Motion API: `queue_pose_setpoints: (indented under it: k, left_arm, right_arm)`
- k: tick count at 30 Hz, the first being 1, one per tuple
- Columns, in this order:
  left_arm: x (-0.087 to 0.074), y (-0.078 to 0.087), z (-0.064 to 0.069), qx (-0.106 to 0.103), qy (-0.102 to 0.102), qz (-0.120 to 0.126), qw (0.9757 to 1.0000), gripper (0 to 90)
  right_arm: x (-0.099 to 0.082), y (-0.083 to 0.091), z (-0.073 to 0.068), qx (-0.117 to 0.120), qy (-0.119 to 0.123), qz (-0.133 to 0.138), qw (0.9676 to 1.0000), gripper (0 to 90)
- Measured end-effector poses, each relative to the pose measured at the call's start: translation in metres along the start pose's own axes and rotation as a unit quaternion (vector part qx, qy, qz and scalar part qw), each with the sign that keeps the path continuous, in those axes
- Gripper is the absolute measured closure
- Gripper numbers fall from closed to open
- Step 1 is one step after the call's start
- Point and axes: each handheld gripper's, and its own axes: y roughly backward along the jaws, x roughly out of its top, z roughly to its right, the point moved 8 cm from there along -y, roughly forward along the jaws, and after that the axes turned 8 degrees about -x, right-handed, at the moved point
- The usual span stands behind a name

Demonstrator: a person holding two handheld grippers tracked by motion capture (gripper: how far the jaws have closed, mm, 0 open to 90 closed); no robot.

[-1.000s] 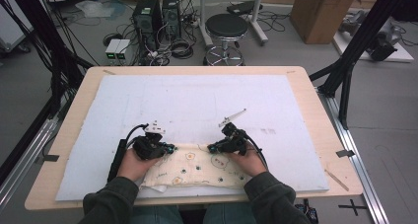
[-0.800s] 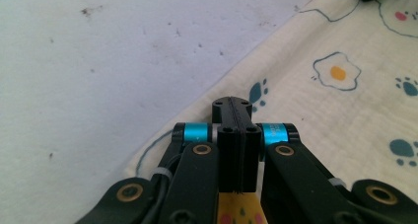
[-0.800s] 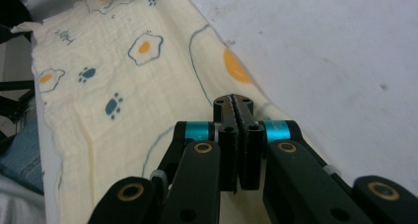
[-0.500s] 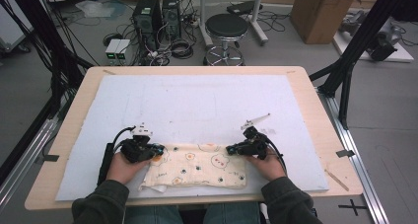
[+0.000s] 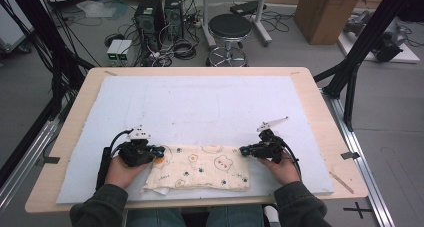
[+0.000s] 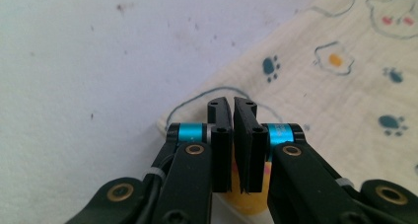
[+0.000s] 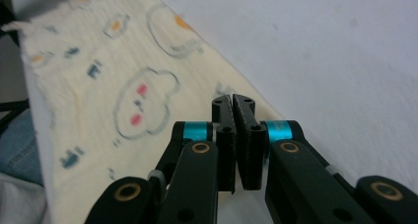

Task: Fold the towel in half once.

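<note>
A cream cloth (image 5: pixel 200 167) printed with bears, eggs and paw marks lies folded in a long strip near the table's front edge. My left gripper (image 5: pixel 161 151) is at the cloth's left end. In the left gripper view its jaws (image 6: pixel 232 105) have just been opening and stand a thin slit apart over the cloth's corner (image 6: pixel 345 86), with nothing seen between the pads. My right gripper (image 5: pixel 243 150) is at the cloth's far right corner. In the right gripper view it (image 7: pixel 231 101) has its pads pressed together at the edge of the cloth (image 7: pixel 98 86).
A white mat (image 5: pixel 210 102) covers most of the wooden table (image 5: pixel 320 102). A thin wooden stick (image 5: pixel 341 182) lies near the front right corner. On the floor beyond the table are a black stool (image 5: pixel 230 27), computer towers (image 5: pixel 160 12) and a cardboard box (image 5: pixel 327 9).
Both hands have moved apart, the right one farther, and the cloth has been drawn out from a bunched heap into a long flat strip between the grippers.
</note>
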Motion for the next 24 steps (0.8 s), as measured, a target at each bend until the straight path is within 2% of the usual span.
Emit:
queue_pose_setpoints:
  k: [3,6,9,11,13,15,24]
  left_arm:
    - [0.009,-0.003,0.002,0.004,-0.012,0.007,0.9999,84.8]
    - [0.008,-0.012,-0.002,0.017,-0.014,-0.009,0.9997,84.9]
    - [0.004,-0.016,-0.01,0.034,-0.005,-0.022,0.9991,84.9]
    - [0.002,-0.017,-0.014,0.042,-0.002,-0.027,0.9988,84.9]
    - [0.0,-0.017,-0.016,0.039,0.003,-0.024,0.999,85.0]
    - [0.0,-0.017,-0.017,0.041,0.002,-0.023,0.9989,85.3]
    - [-0.004,-0.012,-0.019,0.04,0.01,-0.015,0.999,85.4]
  right_arm:
    - [0.015,-0.001,-0.012,0.009,0.012,0.015,0.9998,87.9]
    - [0.031,-0.011,-0.022,0.015,0.027,0.019,0.9994,87.9]
    - [0.036,-0.025,-0.023,0.016,0.029,0.007,0.9994,87.9]
    - [0.034,-0.035,-0.021,0.012,0.029,-0.009,0.9995,87.9]
    - [0.031,-0.04,-0.018,0.007,0.034,-0.022,0.9992,87.9]
    - [0.028,-0.042,-0.016,0.007,0.033,-0.026,0.9991,87.9]
    - [0.015,-0.029,-0.002,0.002,0.013,-0.017,0.9998,87.9]
